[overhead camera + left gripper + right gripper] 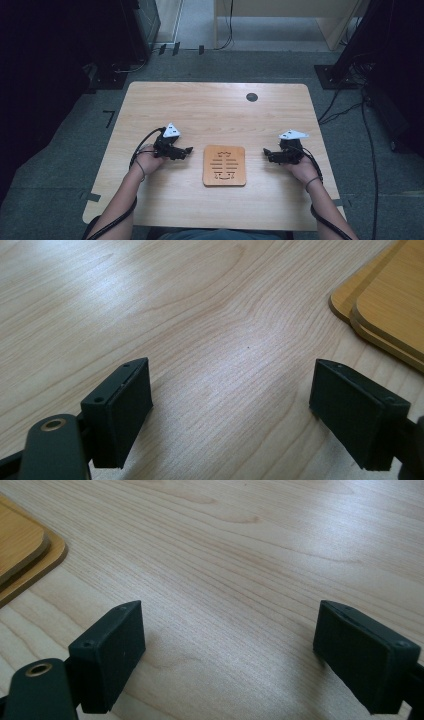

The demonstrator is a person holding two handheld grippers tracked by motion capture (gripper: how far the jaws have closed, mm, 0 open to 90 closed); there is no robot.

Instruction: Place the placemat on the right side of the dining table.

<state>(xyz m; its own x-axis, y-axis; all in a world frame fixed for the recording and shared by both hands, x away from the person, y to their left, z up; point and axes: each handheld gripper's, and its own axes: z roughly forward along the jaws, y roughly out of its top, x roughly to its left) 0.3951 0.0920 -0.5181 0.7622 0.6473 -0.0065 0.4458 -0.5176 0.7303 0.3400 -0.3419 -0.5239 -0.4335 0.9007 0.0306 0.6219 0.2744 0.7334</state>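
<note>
Both of my grippers are down on the tabletop [215,105], fingers spread wide, nothing between them. The left gripper [186,150] sits just left of the wooden trivet [224,165] and the right gripper [268,153] just right of it, both pointing inward at it.

The trivet lies flat near the middle of the tabletop's near half, touching neither gripper. From the left gripper view its edge [385,310] looks like two stacked layers, and it looks the same in the right gripper view [25,550] (could be two boards, could be one stepped piece, can't tell).

My read is that the pickup hasn't started.

Risks from here:
- The trivet is thin and flat on the wood, so there's no gap under the edge. Fingers [120,410] coming in level will likely push it sideways instead of gripping.
- If it's really two loose boards, pinching only the top one leaves the other behind or shears the stack.
- If the two sides close in unevenly, the trivet rotates or skates toward the slower side.
- The right-hand fingers [107,655] are low to the surface and could scrape the tabletop before reaching the edge.
</note>
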